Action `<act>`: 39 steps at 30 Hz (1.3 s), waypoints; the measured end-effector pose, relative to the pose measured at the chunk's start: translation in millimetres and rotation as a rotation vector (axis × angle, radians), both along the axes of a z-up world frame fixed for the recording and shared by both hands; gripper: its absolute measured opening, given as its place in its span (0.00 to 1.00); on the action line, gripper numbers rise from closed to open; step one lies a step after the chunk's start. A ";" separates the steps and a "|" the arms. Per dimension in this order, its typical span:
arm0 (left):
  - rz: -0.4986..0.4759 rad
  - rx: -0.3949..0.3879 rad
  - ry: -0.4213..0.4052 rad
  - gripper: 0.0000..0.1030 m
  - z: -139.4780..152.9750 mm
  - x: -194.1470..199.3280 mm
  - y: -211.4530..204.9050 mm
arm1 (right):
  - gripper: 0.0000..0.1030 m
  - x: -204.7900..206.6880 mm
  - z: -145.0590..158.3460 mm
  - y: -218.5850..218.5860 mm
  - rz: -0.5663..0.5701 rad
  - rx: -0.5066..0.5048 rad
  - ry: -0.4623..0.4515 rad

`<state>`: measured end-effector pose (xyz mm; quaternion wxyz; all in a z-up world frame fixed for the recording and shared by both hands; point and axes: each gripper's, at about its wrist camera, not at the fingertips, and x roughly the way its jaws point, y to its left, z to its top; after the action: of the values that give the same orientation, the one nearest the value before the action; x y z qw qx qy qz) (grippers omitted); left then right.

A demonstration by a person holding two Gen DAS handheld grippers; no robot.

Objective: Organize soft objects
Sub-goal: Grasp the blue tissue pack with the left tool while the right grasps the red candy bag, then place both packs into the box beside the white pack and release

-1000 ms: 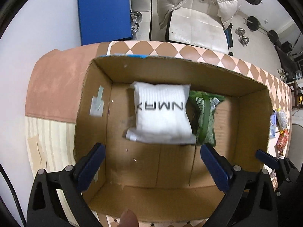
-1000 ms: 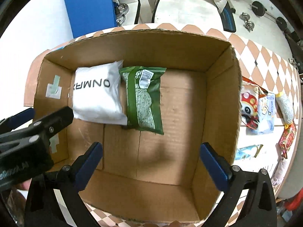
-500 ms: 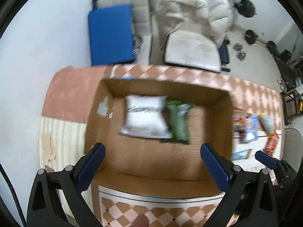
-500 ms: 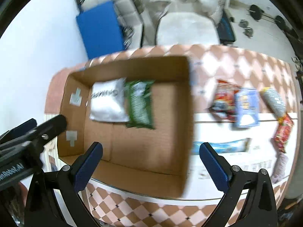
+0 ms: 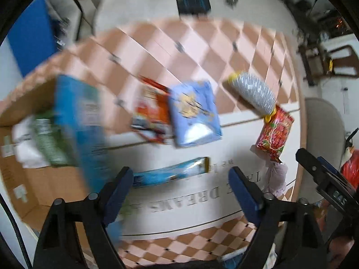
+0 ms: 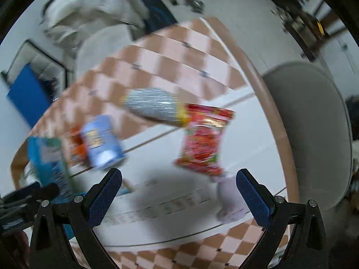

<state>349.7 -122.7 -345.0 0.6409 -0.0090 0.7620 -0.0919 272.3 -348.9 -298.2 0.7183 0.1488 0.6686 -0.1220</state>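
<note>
Both grippers, left [image 5: 179,188] and right [image 6: 179,192], had fingers wide and empty; the left had just narrowed slightly. Loose packets [image 5: 194,112] lay mid-frame on the bench [image 5: 235,44]. In this blur, perhaps a grasp would miss the blue bar [image 5: 170,174].

Left wrist view: cardboard box [image 5: 44,179] at left on table [image 5: 202,51]; inside it, two packets side by side, details blurred. Right of box, snack packet [image 5: 150,114] partly under pouch [image 5: 194,114]. Further right, tube-shaped pack [image 5: 253,92], its near end touching foil packet [image 5: 274,135]. Long bar [image 5: 170,174] lies nearest, before the pouch. Small cloth item [image 5: 274,177] just below foil packet.
</note>
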 end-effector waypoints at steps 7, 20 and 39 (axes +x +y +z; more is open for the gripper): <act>0.114 0.004 0.129 0.84 -79.8 24.4 -21.5 | 1.00 7.1 -71.1 -45.2 -0.071 0.089 0.108; 0.124 0.067 0.137 0.84 -114.7 38.3 -35.9 | 1.00 17.4 -114.2 -57.9 -0.112 0.150 0.148; -0.036 0.018 -0.086 0.43 -8.0 -57.8 -36.0 | 0.47 -79.4 -55.2 0.6 0.023 0.168 0.048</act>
<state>291.9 -158.7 -353.0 0.6715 0.0144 0.7346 -0.0966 193.0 -348.3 -353.4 0.6884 0.1976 0.6952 -0.0608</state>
